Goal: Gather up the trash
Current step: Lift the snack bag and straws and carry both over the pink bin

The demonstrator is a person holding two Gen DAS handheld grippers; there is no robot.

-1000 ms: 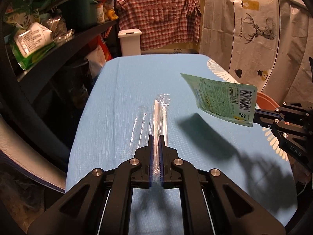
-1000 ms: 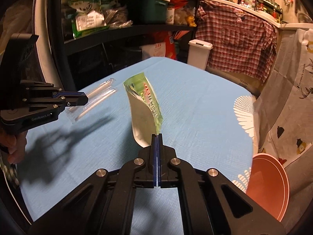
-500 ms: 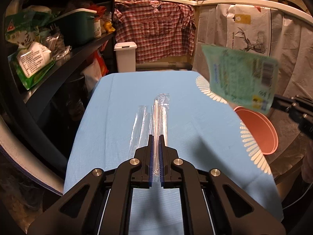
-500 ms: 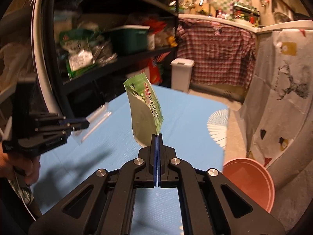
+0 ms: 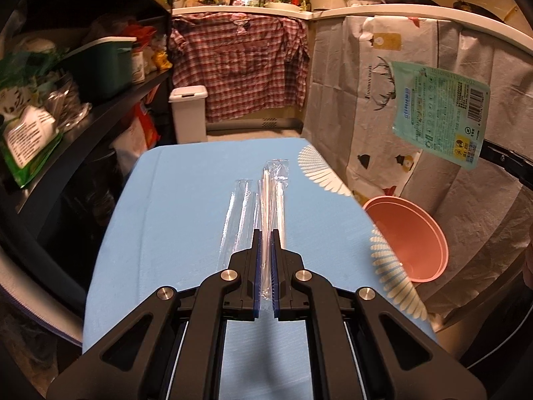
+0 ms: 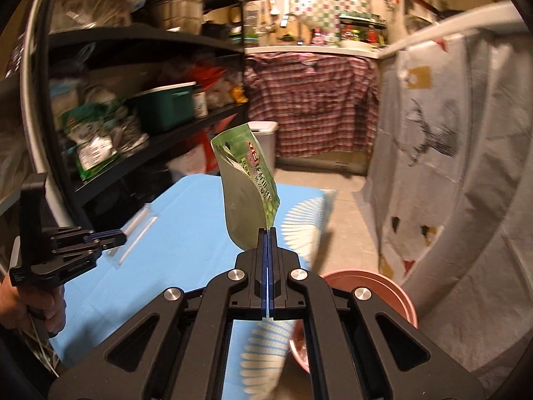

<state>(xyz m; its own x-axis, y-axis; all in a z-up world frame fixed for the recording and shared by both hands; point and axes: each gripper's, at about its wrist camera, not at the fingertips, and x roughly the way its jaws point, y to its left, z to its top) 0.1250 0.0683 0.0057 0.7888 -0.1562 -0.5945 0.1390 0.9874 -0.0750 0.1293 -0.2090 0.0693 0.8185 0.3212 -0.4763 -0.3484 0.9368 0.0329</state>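
Observation:
My left gripper (image 5: 265,233) is shut on a clear plastic straw wrapper (image 5: 270,196) and holds it above the blue table (image 5: 173,206). A second clear wrapper (image 5: 237,213) hangs beside it, and whether it is gripped or lies on the table I cannot tell. My right gripper (image 6: 267,231) is shut on a green snack packet (image 6: 248,180) and holds it upright in the air. The packet also shows in the left wrist view (image 5: 439,113), high at the right, above a pink bowl-shaped bin (image 5: 404,236). The bin shows below the right gripper (image 6: 369,286).
A dark shelf rack (image 5: 66,106) with bags and a green box runs along the table's left side. A white lidded bin (image 5: 188,113) stands beyond the far table edge. A printed sheet (image 5: 416,166) covers the right wall beside the table.
My right gripper has carried the green packet up and to the right, off the table and over the pink bin. My left gripper has lifted with the wrapper.

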